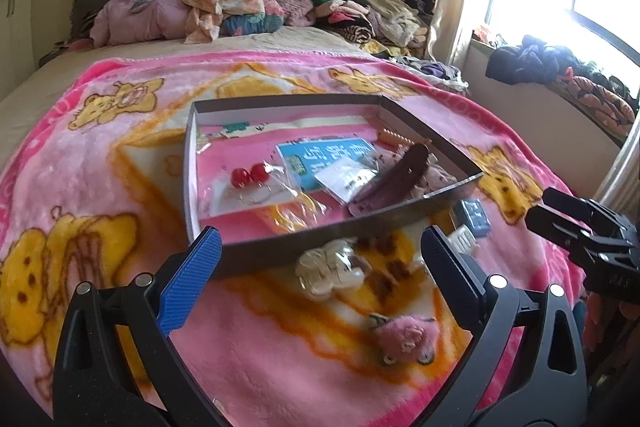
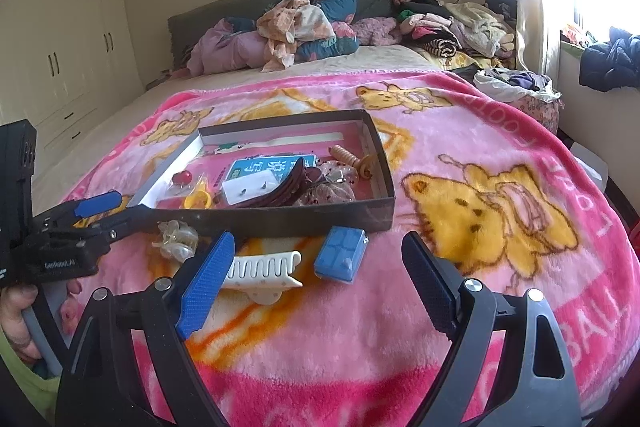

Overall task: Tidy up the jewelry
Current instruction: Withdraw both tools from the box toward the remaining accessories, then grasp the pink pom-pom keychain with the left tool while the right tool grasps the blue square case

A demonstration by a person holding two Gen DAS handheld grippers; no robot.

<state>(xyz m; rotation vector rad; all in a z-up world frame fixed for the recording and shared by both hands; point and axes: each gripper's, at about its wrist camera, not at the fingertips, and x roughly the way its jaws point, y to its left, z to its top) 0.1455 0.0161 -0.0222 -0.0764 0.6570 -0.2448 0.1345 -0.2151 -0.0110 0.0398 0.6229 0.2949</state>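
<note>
A shallow dark box [image 1: 304,239] [image 2: 376,219] lies on the pink blanket. It holds red ball earrings [image 1: 250,174], a dark maroon hair clip [image 1: 396,179] [image 2: 276,193], a blue card, a bagged stud pair [image 2: 250,189] and a spiral clip [image 2: 350,157]. Outside the box lie a pearly claw clip [image 1: 330,269] [image 2: 176,241], a pink plush hair tie [image 1: 404,341], a white comb clip [image 2: 264,273] and a small blue box [image 2: 340,253] [image 1: 476,217]. My left gripper [image 1: 320,279] is open above the pearly clip. My right gripper [image 2: 316,277] is open above the white clip.
The pink cartoon blanket [image 2: 500,155] covers the bed. Piles of clothes [image 2: 304,27] lie at the headboard. A window with clothes on its sill [image 1: 560,71] is at the right; wardrobes [image 2: 60,59] are at the left.
</note>
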